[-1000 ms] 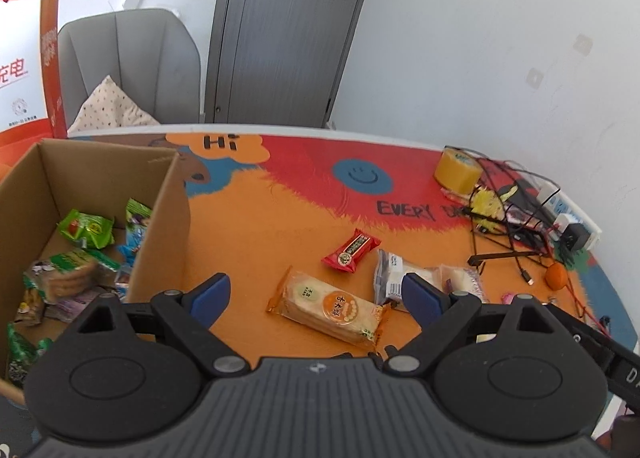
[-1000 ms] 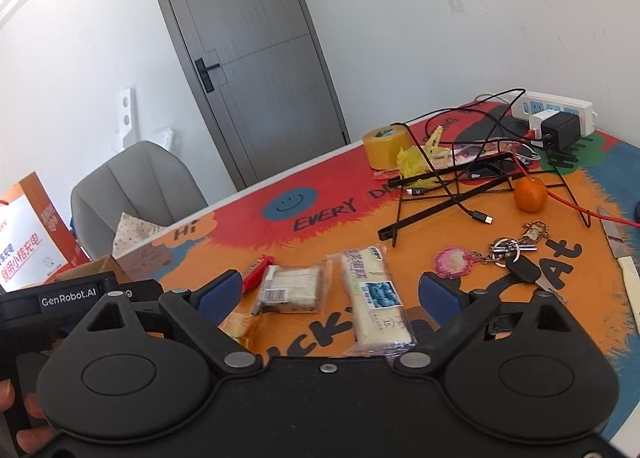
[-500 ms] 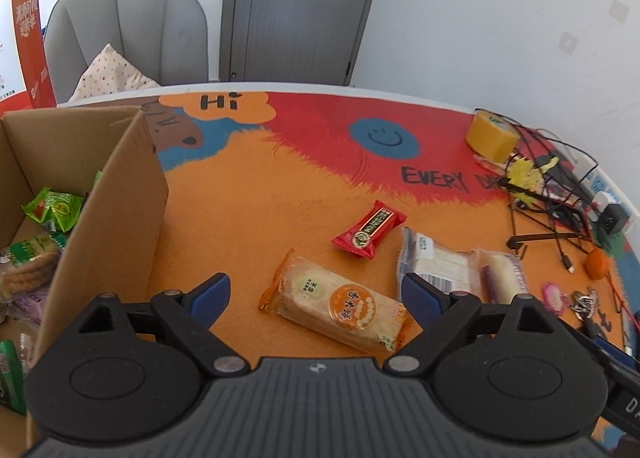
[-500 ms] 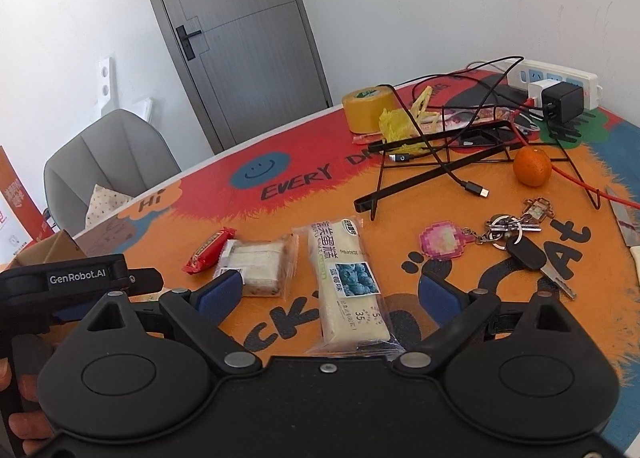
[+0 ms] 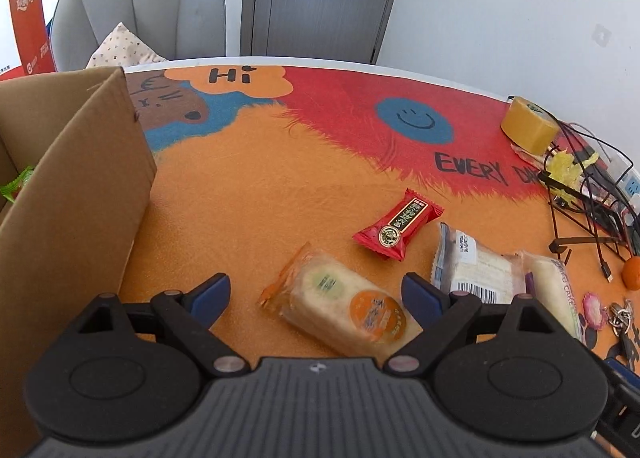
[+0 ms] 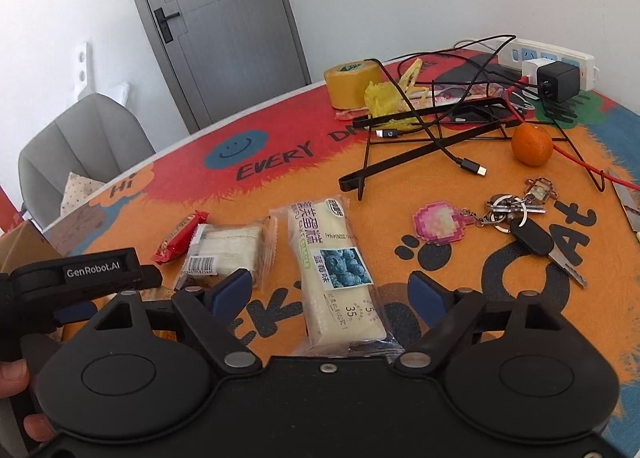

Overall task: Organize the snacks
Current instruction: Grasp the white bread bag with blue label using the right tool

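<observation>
Left gripper [image 5: 316, 296] hanging wide open, straddling the orange-wrapped cake [image 5: 340, 310] beside the cardboard box [image 5: 80, 194], likely for boxing; right gripper [image 6: 330, 292], jaws just narrowing yet untouching, bracketing the blueberry cake [image 6: 336, 270].

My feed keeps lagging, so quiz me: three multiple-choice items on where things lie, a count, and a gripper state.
1. Where is the cardboard box in the left wrist view?
A. left of the snacks
B. right of them
C. behind the tape

2. How many wrapped snacks lie loose on the table mat?
A. two
B. four
C. six

3. What is the left gripper doing?
A. clamping the red packet
B. shut, empty
C. open over the rice cracker pack

Answers: 1 A, its wall fills the left edge; 2 B, cracker pack, red packet, sandwich, blueberry cake; 3 C, pads clear of it.
</observation>
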`<state>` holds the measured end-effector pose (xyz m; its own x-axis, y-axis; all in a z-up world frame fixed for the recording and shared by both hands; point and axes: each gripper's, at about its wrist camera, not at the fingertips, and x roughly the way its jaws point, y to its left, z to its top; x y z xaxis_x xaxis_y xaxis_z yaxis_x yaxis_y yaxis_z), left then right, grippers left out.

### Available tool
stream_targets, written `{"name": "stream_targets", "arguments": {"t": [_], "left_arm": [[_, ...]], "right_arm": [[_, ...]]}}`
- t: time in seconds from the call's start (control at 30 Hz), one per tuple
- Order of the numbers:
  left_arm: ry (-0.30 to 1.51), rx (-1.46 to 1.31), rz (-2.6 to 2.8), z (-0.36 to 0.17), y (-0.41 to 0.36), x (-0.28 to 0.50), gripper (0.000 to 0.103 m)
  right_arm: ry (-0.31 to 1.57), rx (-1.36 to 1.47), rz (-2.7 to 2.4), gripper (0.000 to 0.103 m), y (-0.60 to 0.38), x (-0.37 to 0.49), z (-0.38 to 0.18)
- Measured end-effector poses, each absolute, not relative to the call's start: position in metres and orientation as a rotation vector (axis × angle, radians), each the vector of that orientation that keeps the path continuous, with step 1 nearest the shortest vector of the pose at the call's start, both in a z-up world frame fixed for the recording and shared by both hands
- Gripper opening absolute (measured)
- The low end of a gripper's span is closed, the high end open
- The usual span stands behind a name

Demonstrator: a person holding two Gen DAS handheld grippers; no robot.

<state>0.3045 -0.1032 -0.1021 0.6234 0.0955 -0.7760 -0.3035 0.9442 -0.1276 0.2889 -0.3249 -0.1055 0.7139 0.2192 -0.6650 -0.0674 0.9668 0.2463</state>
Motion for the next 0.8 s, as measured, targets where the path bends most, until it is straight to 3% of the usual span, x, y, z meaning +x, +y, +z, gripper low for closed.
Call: {"name": "stream_targets", "arguments": {"t": [0.1,0.23,0.33,0.8], "left_arm": [[0.870,-0.239,0.237,-0.105,-0.106,0.305,0.092],[0.867,-0.220,0.223,-0.106,-0.107,0.302,0.092],[0.863,-0.212,0.211,-0.106,-0.107,0.297,0.092],[0.829,-0.189,0.130,-0.102,-0.106,0.275,0.087]], "right_arm": [[0.777,0.205,0.146,0.076,-0.321,0.291,-0.110],[0.804,0.208,0.115,0.053,-0.319,0.291,-0.117],[0.800,0.208,0.094,0.045,-0.320,0.287,-0.119],[0.809,0.234,0.011,0.039,-0.319,0.266,-0.116]]}}
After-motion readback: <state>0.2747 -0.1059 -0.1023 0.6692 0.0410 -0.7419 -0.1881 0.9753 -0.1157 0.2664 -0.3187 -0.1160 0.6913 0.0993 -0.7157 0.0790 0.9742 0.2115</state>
